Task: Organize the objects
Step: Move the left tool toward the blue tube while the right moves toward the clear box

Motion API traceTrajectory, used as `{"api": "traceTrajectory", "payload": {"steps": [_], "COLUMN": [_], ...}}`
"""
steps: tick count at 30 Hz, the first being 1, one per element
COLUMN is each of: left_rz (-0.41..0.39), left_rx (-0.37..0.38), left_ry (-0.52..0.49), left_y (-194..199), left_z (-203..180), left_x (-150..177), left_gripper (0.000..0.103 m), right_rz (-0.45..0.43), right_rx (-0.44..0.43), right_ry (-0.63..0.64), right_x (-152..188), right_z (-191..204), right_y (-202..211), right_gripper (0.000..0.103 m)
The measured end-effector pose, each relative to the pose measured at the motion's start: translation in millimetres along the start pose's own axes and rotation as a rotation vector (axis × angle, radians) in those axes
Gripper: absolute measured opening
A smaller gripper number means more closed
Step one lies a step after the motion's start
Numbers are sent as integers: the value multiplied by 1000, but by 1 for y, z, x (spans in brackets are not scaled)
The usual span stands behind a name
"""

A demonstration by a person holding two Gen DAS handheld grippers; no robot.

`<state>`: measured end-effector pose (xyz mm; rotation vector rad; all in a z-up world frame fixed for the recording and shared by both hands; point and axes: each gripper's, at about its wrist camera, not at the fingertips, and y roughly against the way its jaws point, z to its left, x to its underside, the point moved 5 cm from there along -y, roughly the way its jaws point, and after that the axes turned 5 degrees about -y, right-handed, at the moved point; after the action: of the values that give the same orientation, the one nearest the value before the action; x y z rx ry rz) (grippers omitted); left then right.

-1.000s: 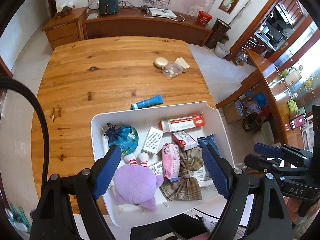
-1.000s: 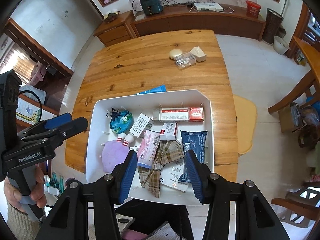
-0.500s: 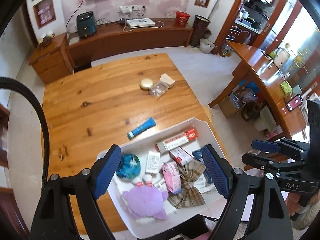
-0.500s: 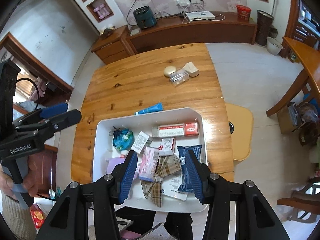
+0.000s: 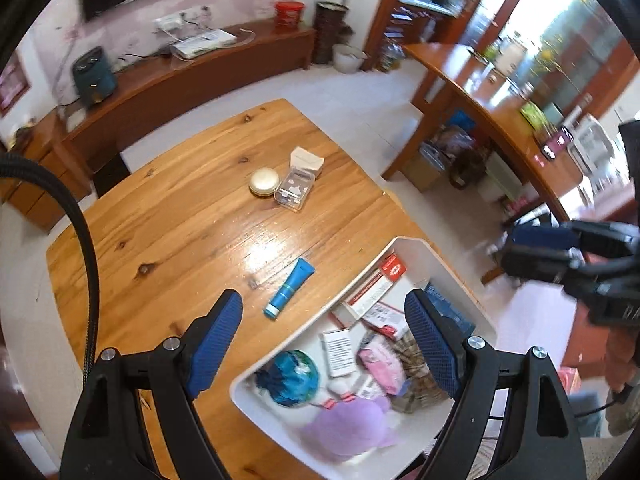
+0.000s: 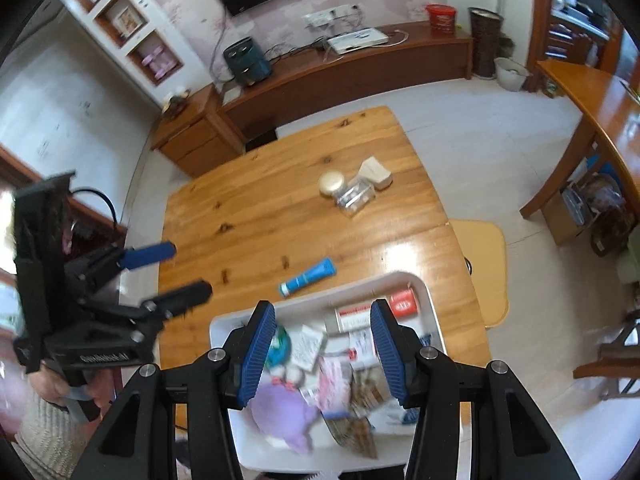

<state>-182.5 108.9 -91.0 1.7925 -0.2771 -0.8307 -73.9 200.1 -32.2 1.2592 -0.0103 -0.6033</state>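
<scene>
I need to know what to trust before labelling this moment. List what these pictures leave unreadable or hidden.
- Print on the red-and-white box: too small in the left wrist view, blurred in the right.
- Plaid cloth: partly behind a finger of the left hand-held gripper.
- Near rim of the white tray: hidden by the right hand-held gripper frame.
- Clear case contents: too small.

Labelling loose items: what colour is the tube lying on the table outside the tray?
Blue tube, lighter cap end. Clearest in the left wrist view.
</scene>
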Motion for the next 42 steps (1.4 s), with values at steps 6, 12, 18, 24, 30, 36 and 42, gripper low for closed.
{"api": "traceTrajectory", "payload": {"steps": [6, 12, 18, 24, 30, 36, 42], "left_rz": [64, 162, 287, 378, 436, 449, 447], "left_rx": [79, 120, 188, 228, 193, 159, 115], "left_ry": [-63, -176, -248, -322, -418, -412, -480], "left_y": [-54, -133, -183, -200, -208, -210, -212], "left_z": [41, 51, 52, 43, 29, 28, 25], "left_x": [-12, -5, 8, 17, 24, 27, 34], "left_gripper": [86, 86, 86, 86, 85, 84, 84], "right_rz": [2, 24, 69, 69, 82, 89, 90], "right_rx": [46, 85, 108, 111, 113, 117, 120], "right_ry": [-118, -192, -247, -273, -281, -296, -273], "right_x": [-20, -23, -21, -25, -25, -26, -29], "right_z": [2, -3, -11, -11, -9, -12, -6], "right_y": [-35, -69, -98, -109, -118, -122, -123], "right_gripper": [51, 51, 51, 51, 51, 51, 51]}}
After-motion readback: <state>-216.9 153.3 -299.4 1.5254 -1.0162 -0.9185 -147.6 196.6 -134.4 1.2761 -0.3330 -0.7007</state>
